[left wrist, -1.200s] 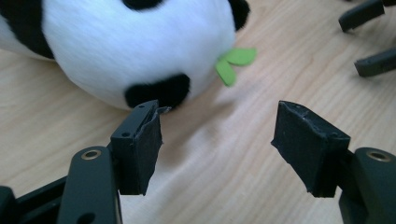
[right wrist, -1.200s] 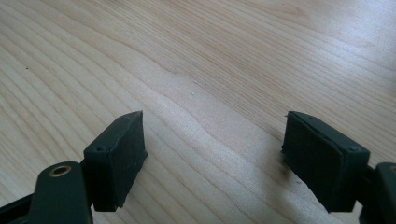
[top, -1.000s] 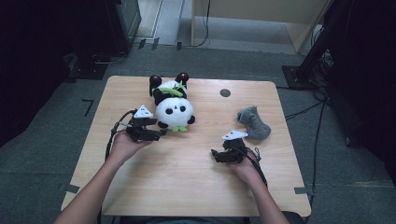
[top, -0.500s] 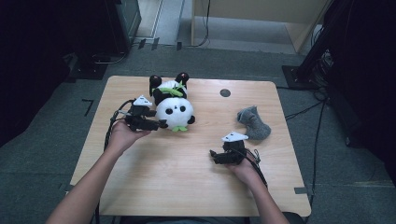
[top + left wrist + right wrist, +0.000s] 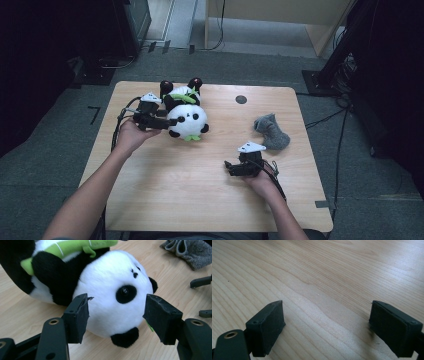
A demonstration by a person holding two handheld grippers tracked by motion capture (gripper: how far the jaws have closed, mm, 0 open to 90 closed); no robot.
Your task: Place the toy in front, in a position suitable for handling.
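Plainly, the left tool (image 5: 116, 315) straddles an unlabelled panda (image 5: 110, 297).

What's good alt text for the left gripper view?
A plush panda lies on its back on a light wooden table, its white head between the open black jaws of the left gripper, which do not yet touch it. A green leaf-shaped piece crosses its chest, and a grey sock lies at top right.

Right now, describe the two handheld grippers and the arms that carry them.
The left gripper and the right gripper are black two-jaw tools, each with a pale grey three-cornered plate on top and black cables trailing back along the arm. The jaws end in blocky black pads. Both forearms are bare, with no sleeve over them.
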